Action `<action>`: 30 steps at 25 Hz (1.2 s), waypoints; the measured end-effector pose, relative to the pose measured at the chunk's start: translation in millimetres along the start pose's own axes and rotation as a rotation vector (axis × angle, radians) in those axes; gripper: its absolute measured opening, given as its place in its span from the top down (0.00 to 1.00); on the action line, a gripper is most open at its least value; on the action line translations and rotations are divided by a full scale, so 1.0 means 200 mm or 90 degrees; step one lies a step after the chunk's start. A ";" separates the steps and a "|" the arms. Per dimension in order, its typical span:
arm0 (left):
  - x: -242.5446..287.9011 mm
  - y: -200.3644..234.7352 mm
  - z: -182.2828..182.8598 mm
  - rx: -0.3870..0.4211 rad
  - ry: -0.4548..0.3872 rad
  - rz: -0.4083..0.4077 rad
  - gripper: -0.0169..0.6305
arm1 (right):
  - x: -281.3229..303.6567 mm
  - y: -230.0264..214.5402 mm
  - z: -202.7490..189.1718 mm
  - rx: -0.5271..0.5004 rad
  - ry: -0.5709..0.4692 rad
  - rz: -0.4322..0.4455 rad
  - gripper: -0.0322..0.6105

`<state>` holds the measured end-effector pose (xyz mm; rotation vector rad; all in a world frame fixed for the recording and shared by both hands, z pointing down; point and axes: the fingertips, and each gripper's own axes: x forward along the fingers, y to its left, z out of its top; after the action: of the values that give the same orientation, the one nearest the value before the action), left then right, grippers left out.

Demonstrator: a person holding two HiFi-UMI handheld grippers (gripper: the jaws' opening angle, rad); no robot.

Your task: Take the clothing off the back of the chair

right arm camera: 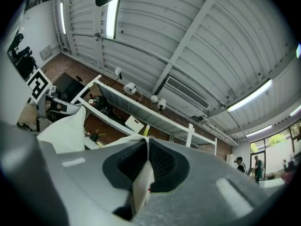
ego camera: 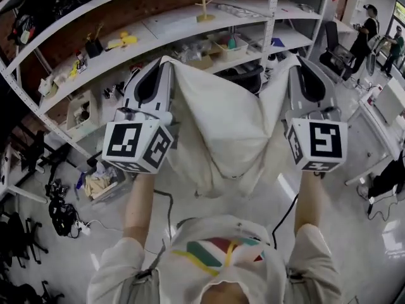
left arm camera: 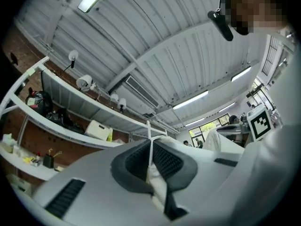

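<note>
Holding one cream-white cloth garment (ego camera: 221,119) spread in the air on the near side of the long white metal shelving rack (ego camera: 158,27). Pinched at two upper corners: one by the left gripper (ego camera: 166,62), the other by the right gripper (ego camera: 296,61), each with jaws pressed together on a thin fold of the fabric, as seen plainly along both tools. Hanging in a slack V between them, resting on nothing visible.

Judging by that, nearly done: looks lifted free of the chair already, with only carrying away or setting down left.

Just behind the cloth and in front of the rack, a dark padded shape (ego camera: 243,76), probably the chair's back, bare where it shows.

Counting near the rack: two grippers, two black-and-white marker cubes (ego camera: 136,145), one garment, one dark padded shape.

Farther off, beyond the rack's right end: one black office chair (ego camera: 330,43) and two standing people (ego camera: 367,27), too small to tell what they are doing.
</note>
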<state>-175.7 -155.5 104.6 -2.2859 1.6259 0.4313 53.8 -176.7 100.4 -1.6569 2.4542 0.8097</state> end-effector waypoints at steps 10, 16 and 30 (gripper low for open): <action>-0.14 -0.01 -0.77 -0.033 0.143 0.063 0.95 | -0.15 0.31 -0.75 0.027 0.195 0.062 0.94; -0.26 -0.04 -1.04 -0.020 0.185 0.073 0.95 | -0.24 0.45 -1.05 0.065 0.256 0.057 0.94; -0.48 -0.13 -1.37 -0.052 0.258 0.113 0.95 | -0.47 0.59 -1.41 0.115 0.343 0.052 0.94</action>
<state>-161.6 -178.0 394.0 -2.4139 2.0456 0.0716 53.8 -194.3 419.8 -1.9077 2.8396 0.1362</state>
